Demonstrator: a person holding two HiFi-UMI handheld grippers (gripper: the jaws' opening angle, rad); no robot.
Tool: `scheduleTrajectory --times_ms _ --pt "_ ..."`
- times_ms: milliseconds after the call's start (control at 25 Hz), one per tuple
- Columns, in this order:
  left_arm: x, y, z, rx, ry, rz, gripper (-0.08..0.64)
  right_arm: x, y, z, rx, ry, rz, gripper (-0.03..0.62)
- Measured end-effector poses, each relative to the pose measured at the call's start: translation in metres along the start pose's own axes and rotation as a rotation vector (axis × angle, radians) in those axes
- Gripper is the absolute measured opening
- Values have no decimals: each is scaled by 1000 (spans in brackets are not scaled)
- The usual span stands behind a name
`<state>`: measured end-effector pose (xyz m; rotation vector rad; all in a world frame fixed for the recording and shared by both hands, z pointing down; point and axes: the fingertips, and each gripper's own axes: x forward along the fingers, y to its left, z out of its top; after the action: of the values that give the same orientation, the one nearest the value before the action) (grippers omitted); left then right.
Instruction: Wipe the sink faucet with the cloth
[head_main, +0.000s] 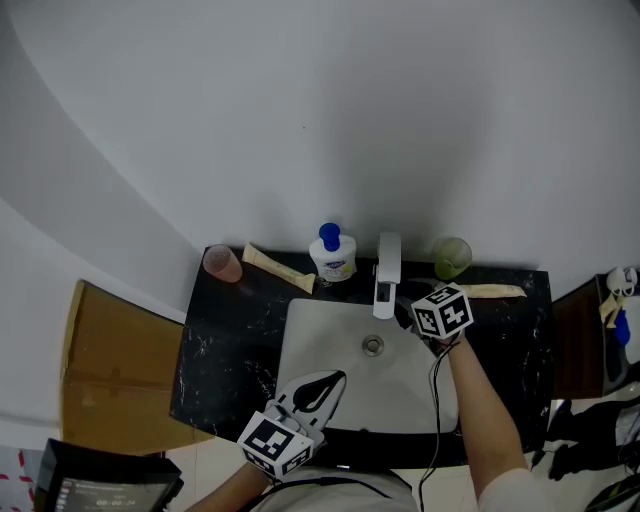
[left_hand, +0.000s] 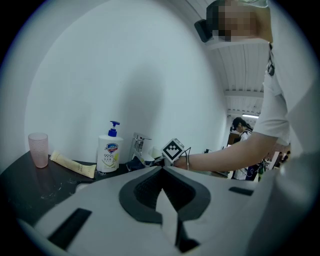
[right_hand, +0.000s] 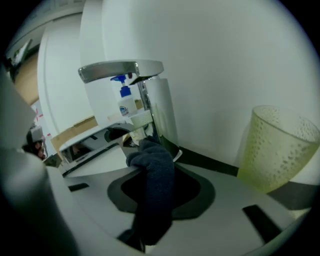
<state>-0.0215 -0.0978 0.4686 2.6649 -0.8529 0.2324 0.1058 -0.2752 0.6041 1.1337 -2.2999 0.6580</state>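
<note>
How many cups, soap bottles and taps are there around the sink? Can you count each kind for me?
Cups: 2, a pink cup and a green cup
Soap bottles: 1, the pump bottle
Taps: 1, the faucet
Total: 4

Left gripper, right gripper — white w/ black pads, b/w marker cubes, black cable — white sleeve
</note>
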Motion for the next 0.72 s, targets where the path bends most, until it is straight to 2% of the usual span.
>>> scheduleTrajectory --times_ms 80,240,320,440,560,720 --pt "2 -2 1 2 -1 -3 -3 -4 -9 -6 6 8 -60 106" --pt "4 -2 0 2 7 -7 -3 -18 -29 2 -71 16 -240 106" --pt "5 -2 -1 1 14 -6 -3 -16 -33 4 -121 46 -286 106" --pt "6 -4 0 2 15 -9 -3 -8 -33 7 -176 69 -307 106" --pt "6 -4 -2 4 6 -14 -3 -15 -30 22 -183 -5 -295 106" --pt "6 -4 -1 3 6 -18 -3 -56 -19 68 -187 -227 -281 106"
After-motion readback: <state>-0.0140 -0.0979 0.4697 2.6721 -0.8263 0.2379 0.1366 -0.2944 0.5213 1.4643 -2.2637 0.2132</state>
